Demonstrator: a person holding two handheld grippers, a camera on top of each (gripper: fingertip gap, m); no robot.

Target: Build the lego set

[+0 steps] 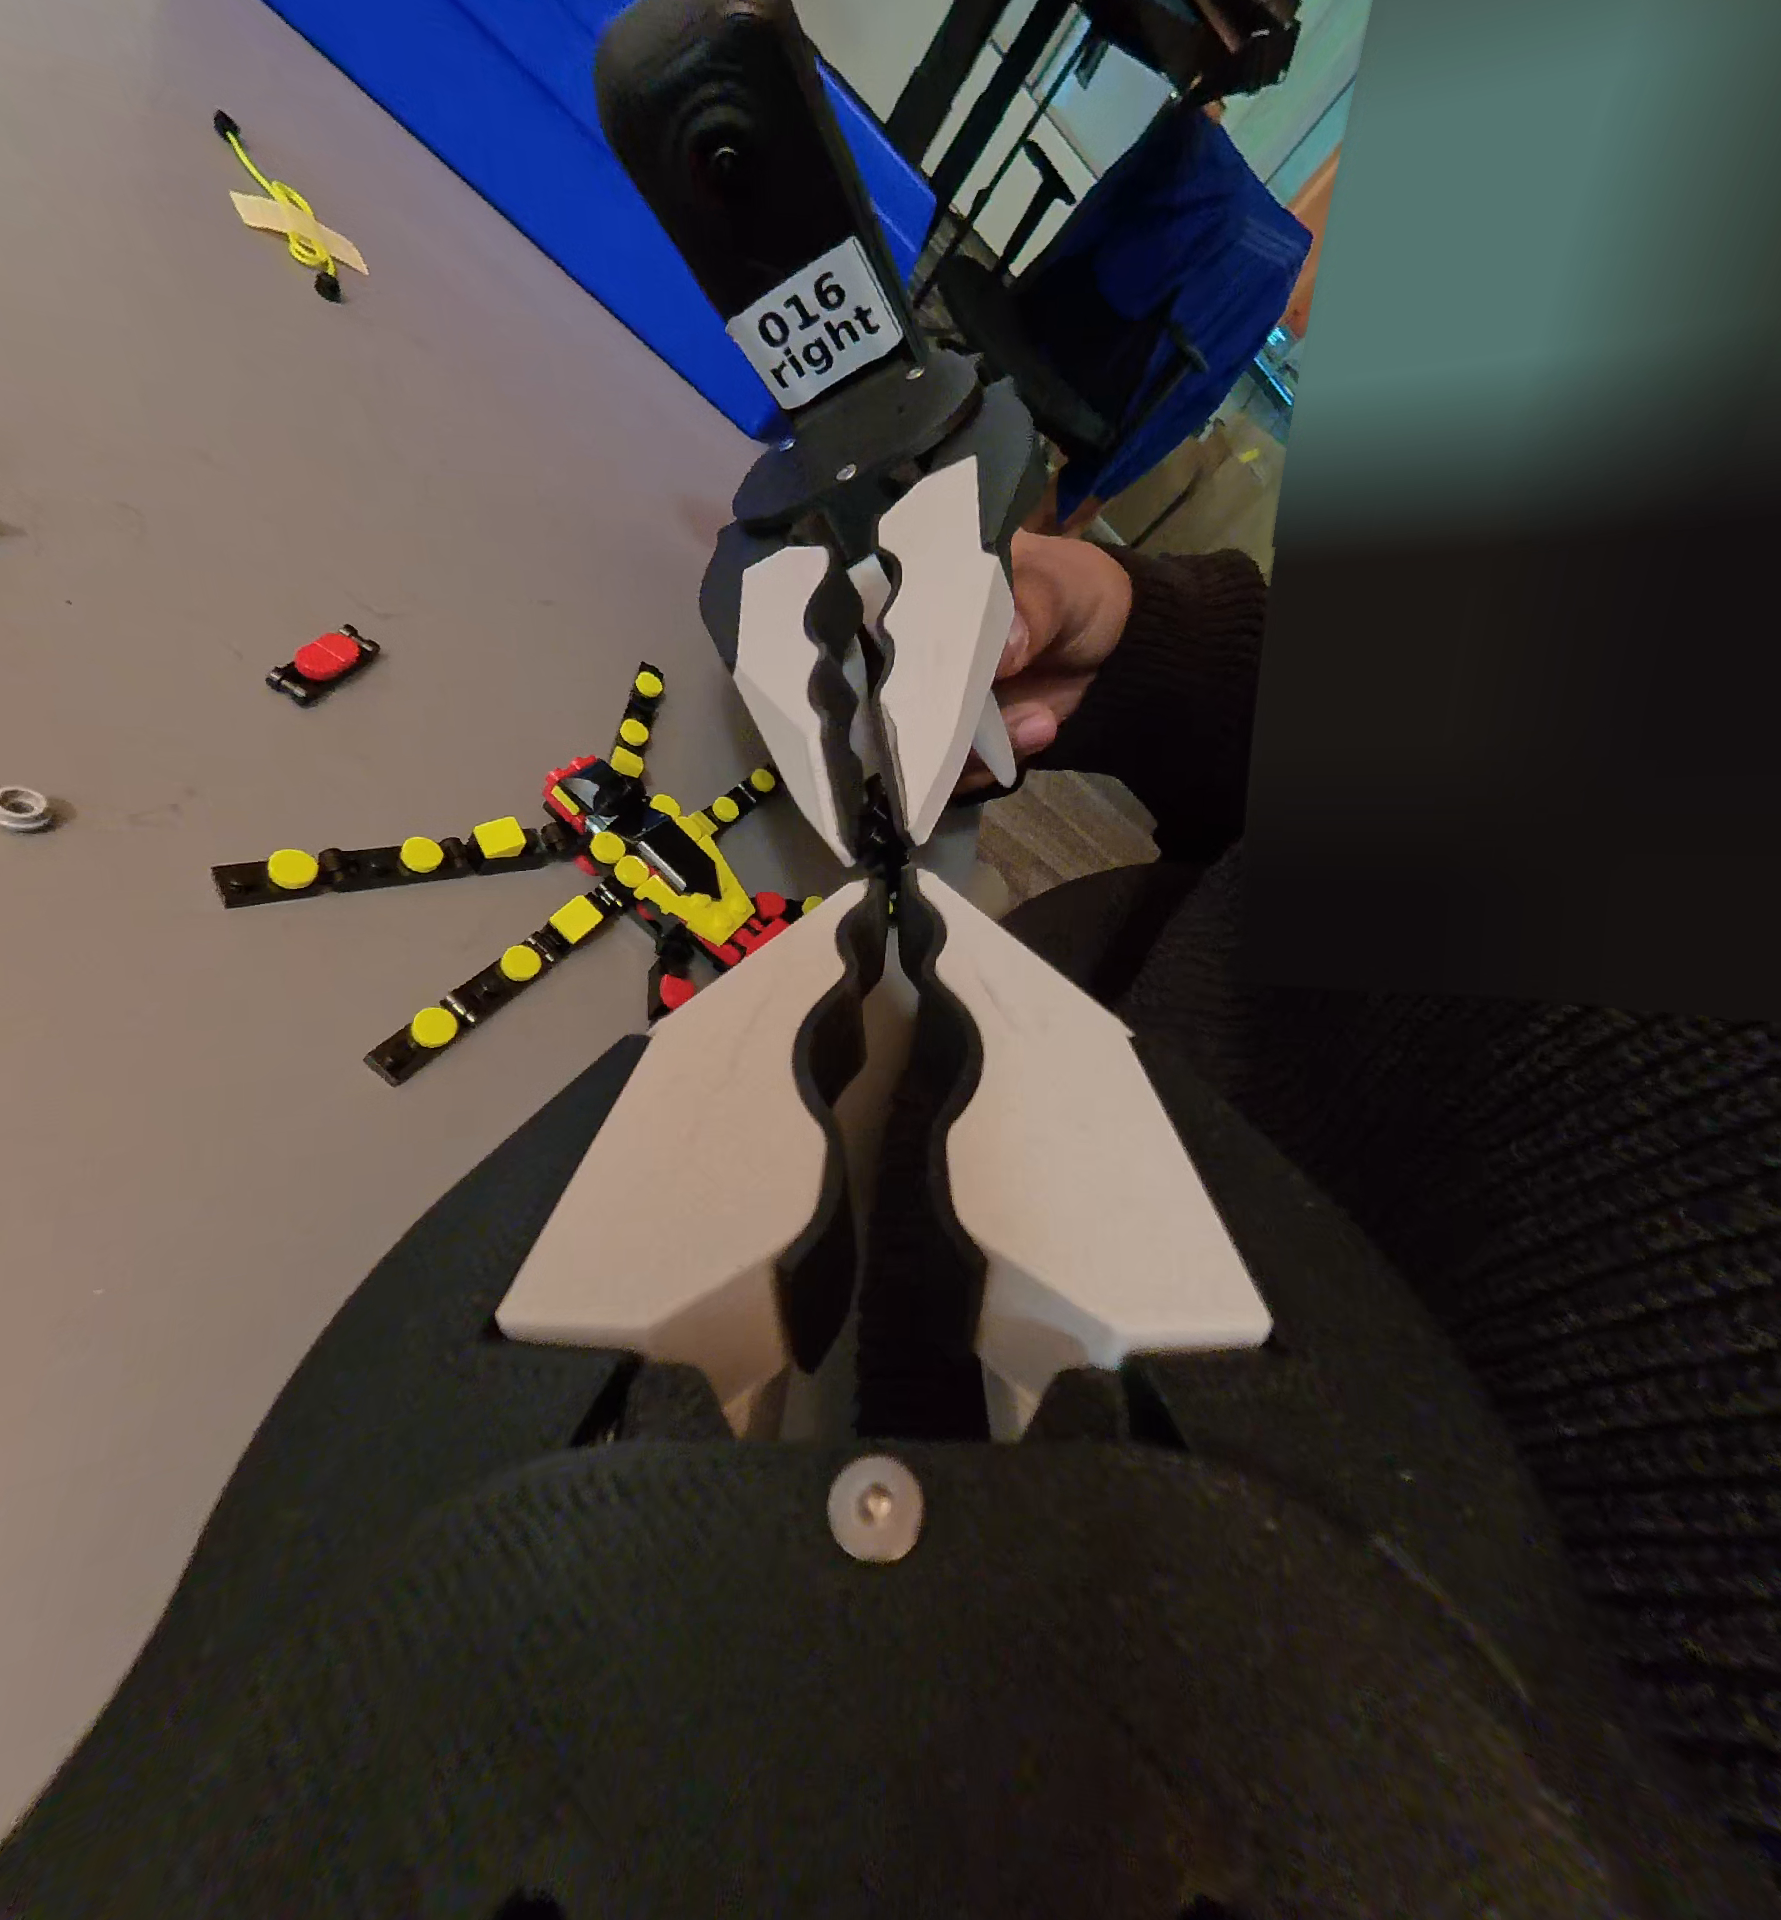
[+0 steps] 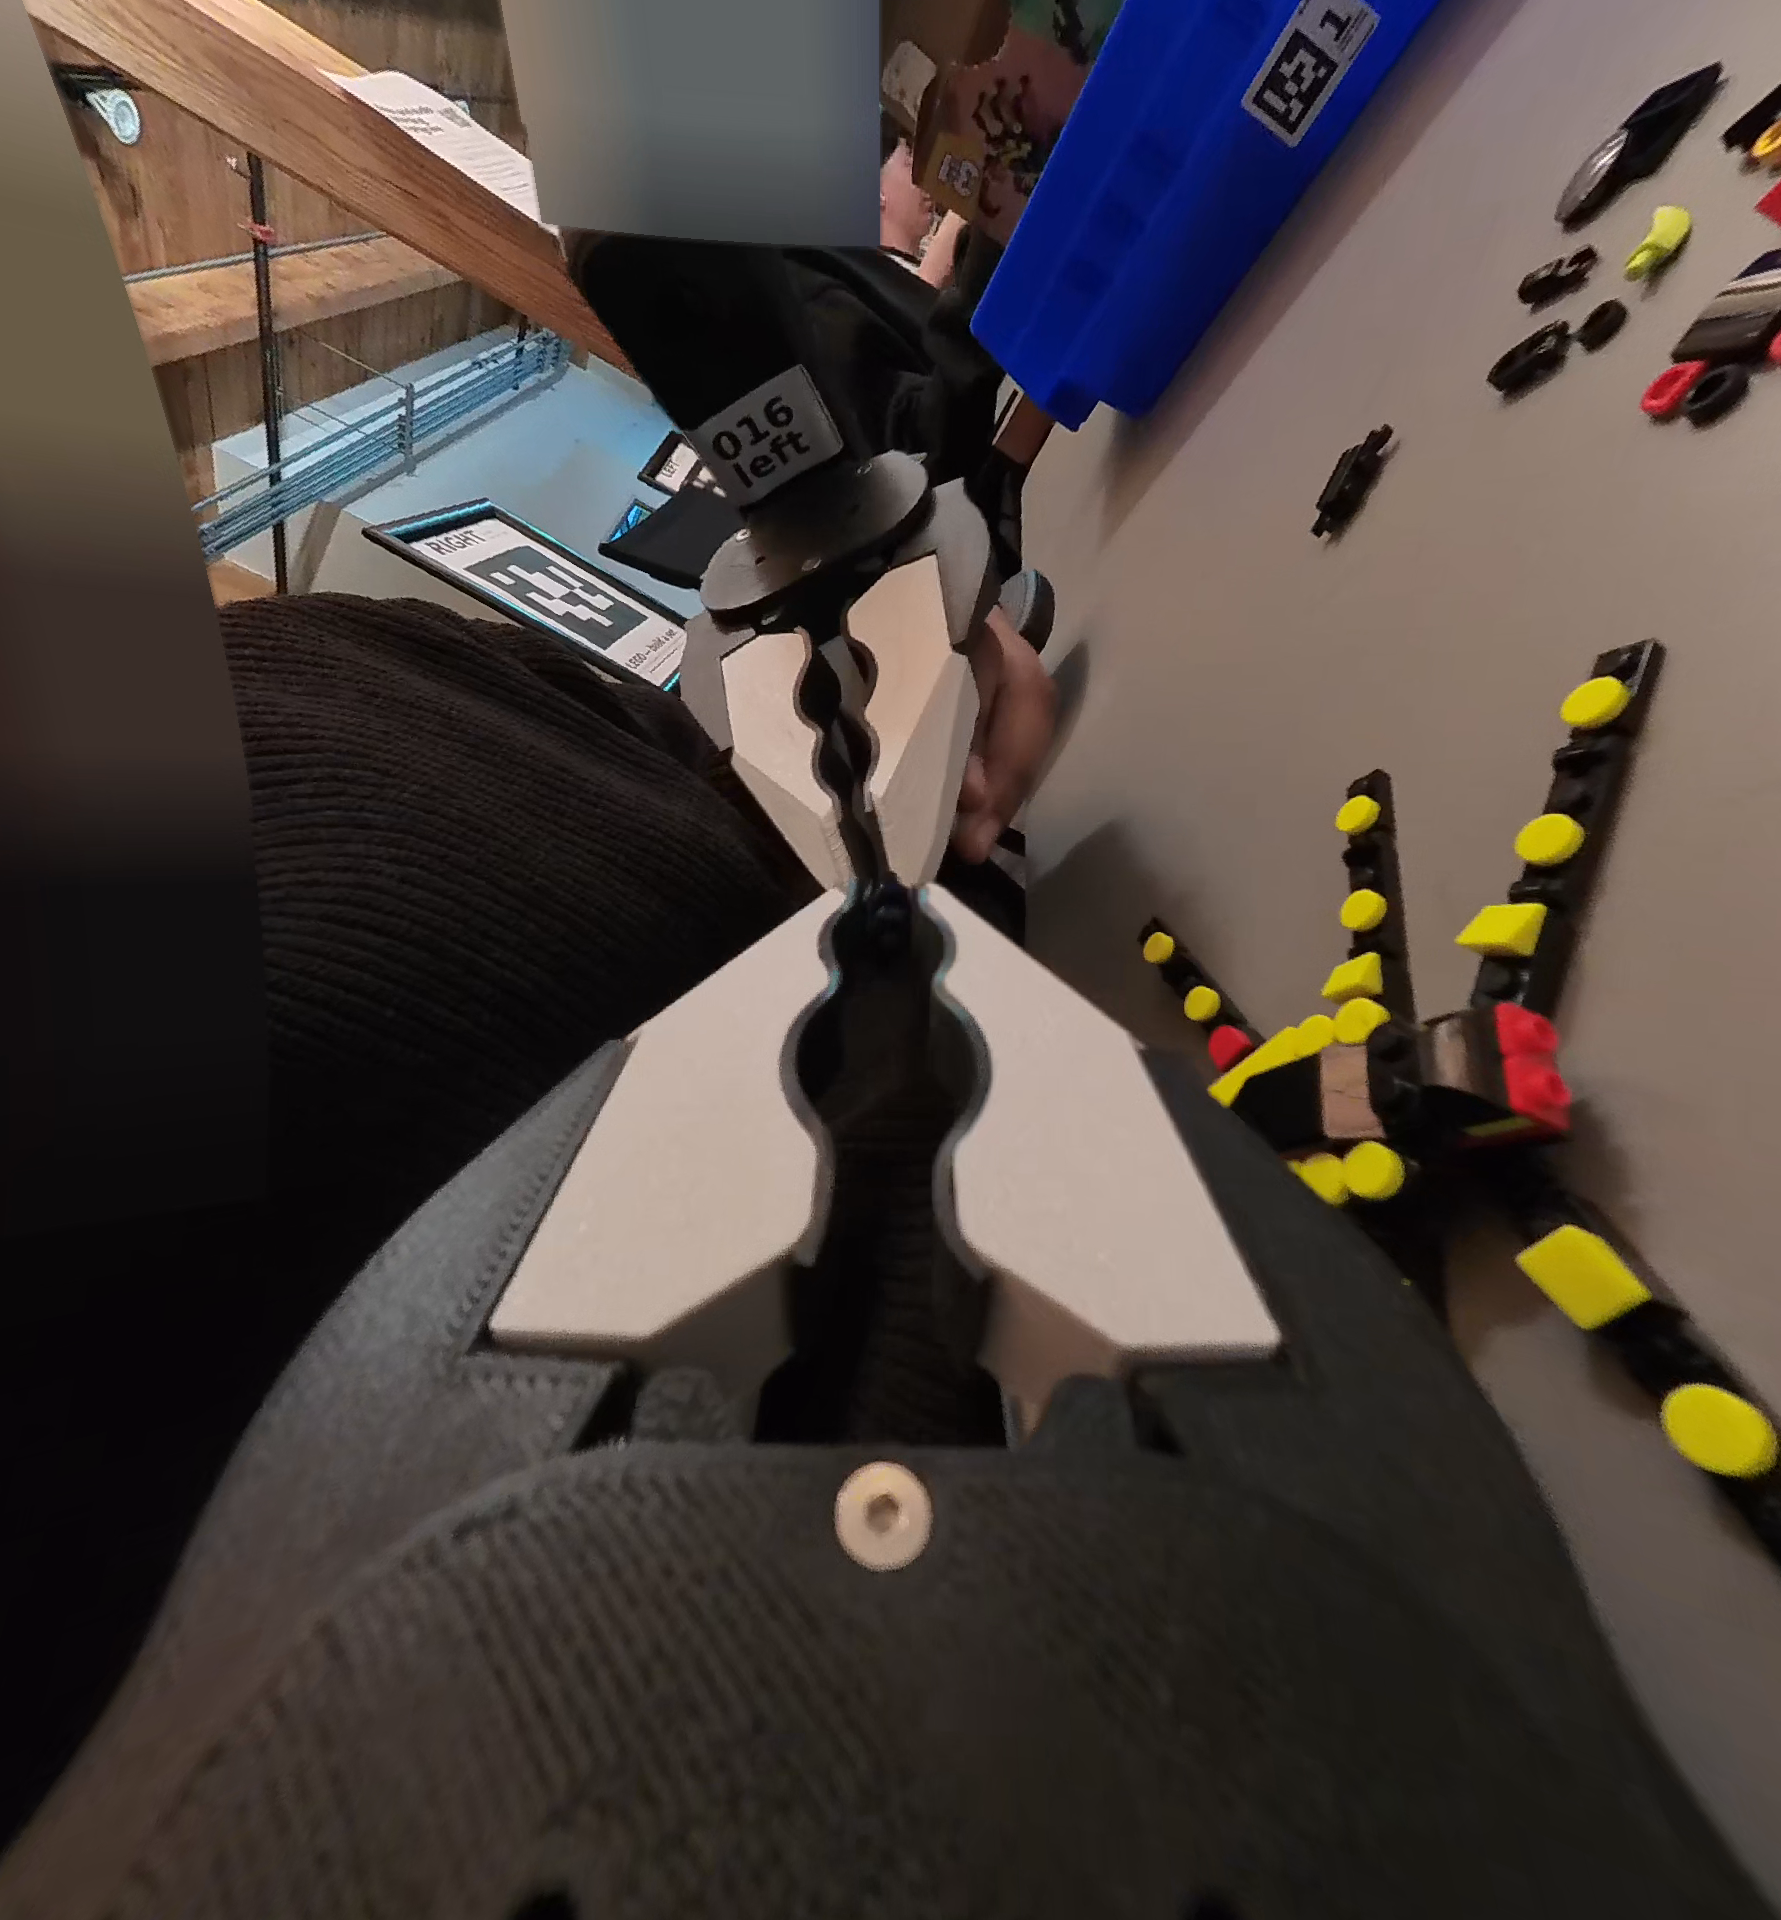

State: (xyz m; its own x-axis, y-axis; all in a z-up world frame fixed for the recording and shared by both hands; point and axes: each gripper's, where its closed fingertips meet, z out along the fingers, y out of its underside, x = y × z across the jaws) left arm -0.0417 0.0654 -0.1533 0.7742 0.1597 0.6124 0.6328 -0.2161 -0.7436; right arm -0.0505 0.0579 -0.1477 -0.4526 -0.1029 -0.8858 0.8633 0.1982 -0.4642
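My two grippers meet tip to tip just off the table's front edge. In the left wrist view my left gripper is shut, and the right gripper faces it, also shut. A small black lego piece is pinched between both sets of tips. In the right wrist view my right gripper holds the same piece against the left gripper. The partly built model, black with yellow studs, red parts and long legs, lies on the grey table; it also shows in the right wrist view.
A blue bin stands at the back of the table. A red-and-black piece, a grey round piece and a taped yellow cord lie loose. Several loose parts lie beyond the model. A person's dark sleeve is close. My left and right fingertips are right by each other.
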